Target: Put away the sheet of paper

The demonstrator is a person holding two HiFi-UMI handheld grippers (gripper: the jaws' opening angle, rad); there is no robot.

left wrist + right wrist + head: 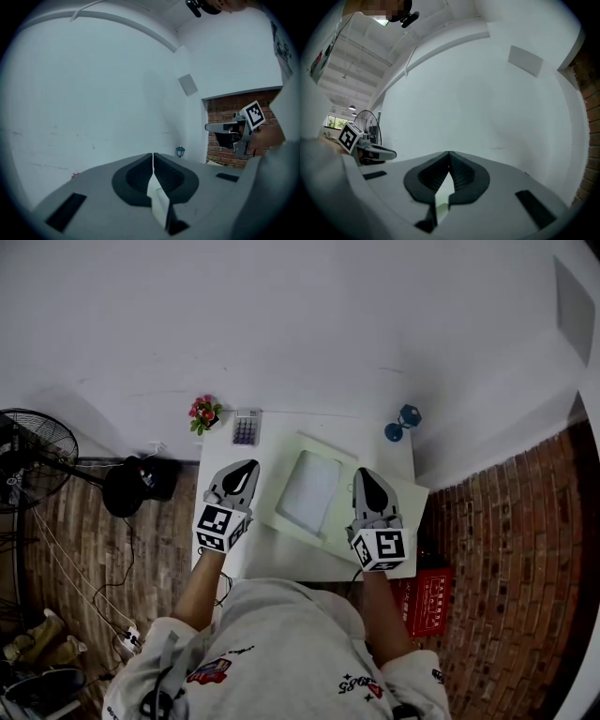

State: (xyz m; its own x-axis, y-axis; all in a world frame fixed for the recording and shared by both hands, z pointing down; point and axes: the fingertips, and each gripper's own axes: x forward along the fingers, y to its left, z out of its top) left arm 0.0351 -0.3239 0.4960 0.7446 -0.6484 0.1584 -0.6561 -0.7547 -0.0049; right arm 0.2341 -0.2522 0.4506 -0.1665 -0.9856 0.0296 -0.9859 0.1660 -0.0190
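Observation:
A white sheet of paper (307,489) lies on an open pale green folder (415,500) in the middle of a small white table (281,559). My left gripper (250,464) hovers over the table's left part, beside the folder, its jaws shut with nothing between them. My right gripper (363,472) hangs above the folder's right half, also shut and empty. Both point level at the white wall. In the left gripper view the jaws (153,155) meet in a thin line and the right gripper (234,127) shows at the right. In the right gripper view the jaws (449,153) are closed too.
At the table's back edge stand a small flower pot (202,413), a calculator (246,428) and a blue lantern-like ornament (403,422). A standing fan (30,457) and a black bag (141,486) are on the floor at the left, a red crate (427,601) at the right.

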